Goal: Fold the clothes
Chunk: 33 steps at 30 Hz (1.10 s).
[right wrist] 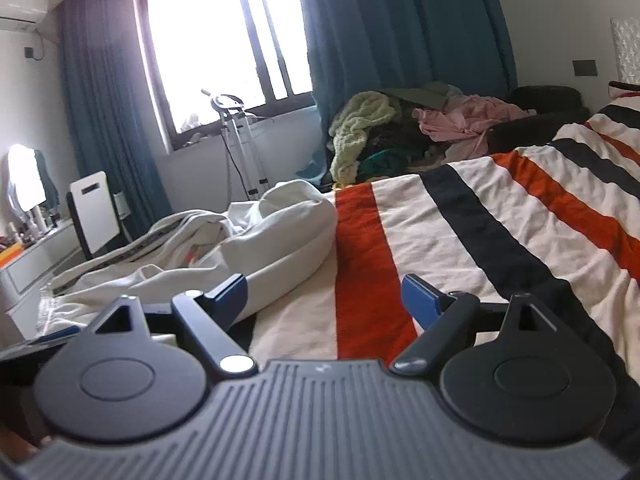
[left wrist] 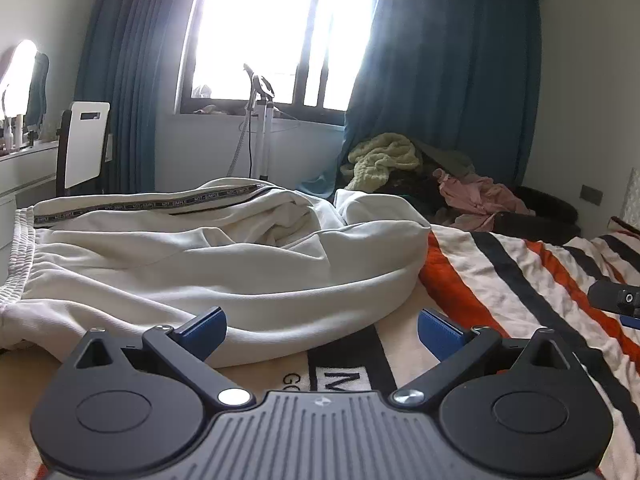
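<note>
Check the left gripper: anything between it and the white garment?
Nothing visible. The left gripper is open and low over the striped blanket, with the white garment lying crumpled directly ahead; its near folded edge already sits by the left finger. The clothes pile is far behind.

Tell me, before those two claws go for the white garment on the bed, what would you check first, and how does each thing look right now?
1. Left gripper jaws apart, nothing between them: ok.
2. Right gripper jaws apart, nothing between them: ok.
3. White garment lies within view of both grippers on the striped blanket: ok.
4. Garment spread flat for folding: not ok, it is bunched and creased.
5. A clear edge to take: ok, the ribbed hem shows at the left.
6. Clothes pile by the curtain stays apart from the garment: ok.
</note>
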Available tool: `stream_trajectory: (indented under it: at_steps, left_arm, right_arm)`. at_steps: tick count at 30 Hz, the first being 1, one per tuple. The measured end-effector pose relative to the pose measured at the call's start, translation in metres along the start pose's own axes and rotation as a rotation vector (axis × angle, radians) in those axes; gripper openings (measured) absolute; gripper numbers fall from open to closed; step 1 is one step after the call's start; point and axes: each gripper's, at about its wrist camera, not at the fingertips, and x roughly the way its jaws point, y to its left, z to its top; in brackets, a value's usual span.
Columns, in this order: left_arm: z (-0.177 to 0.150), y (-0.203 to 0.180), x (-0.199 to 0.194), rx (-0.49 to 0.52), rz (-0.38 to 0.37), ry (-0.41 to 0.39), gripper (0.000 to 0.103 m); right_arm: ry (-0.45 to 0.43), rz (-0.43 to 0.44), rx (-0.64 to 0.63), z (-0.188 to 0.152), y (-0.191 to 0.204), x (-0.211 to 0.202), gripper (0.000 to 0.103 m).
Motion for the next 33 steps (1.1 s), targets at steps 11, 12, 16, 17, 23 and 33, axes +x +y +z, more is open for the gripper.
stream_trajectory:
  at_steps: [11, 12, 16, 17, 23, 33]
  left_arm:
    - [-0.008, -0.003, 0.007, 0.000, 0.003, 0.045, 0.102]
    - [-0.008, -0.002, 0.007, -0.001, 0.004, 0.048, 0.102]
    - [-0.011, -0.003, 0.005, 0.009, 0.019, 0.052, 0.102]
    - [-0.011, -0.004, 0.004, 0.016, 0.024, 0.052, 0.102]
    - [-0.015, -0.008, 0.007, 0.044, 0.037, 0.066, 0.102]
    - [-0.001, -0.025, 0.068, 0.112, 0.043, 0.124, 0.102]
  right_arm:
    - [-0.004, -0.030, -0.025, -0.002, 0.000, -0.002, 0.086]
    - [-0.006, -0.034, -0.025, -0.002, 0.000, -0.003, 0.086]
    - [-0.008, -0.041, -0.013, -0.001, -0.003, -0.007, 0.086]
    - [-0.006, -0.043, -0.010, 0.000, -0.004, -0.007, 0.086]
    - [0.002, -0.053, 0.010, 0.002, -0.008, -0.010, 0.086]
    - [0.093, -0.172, 0.202, -0.002, -0.048, 0.004, 0.086]
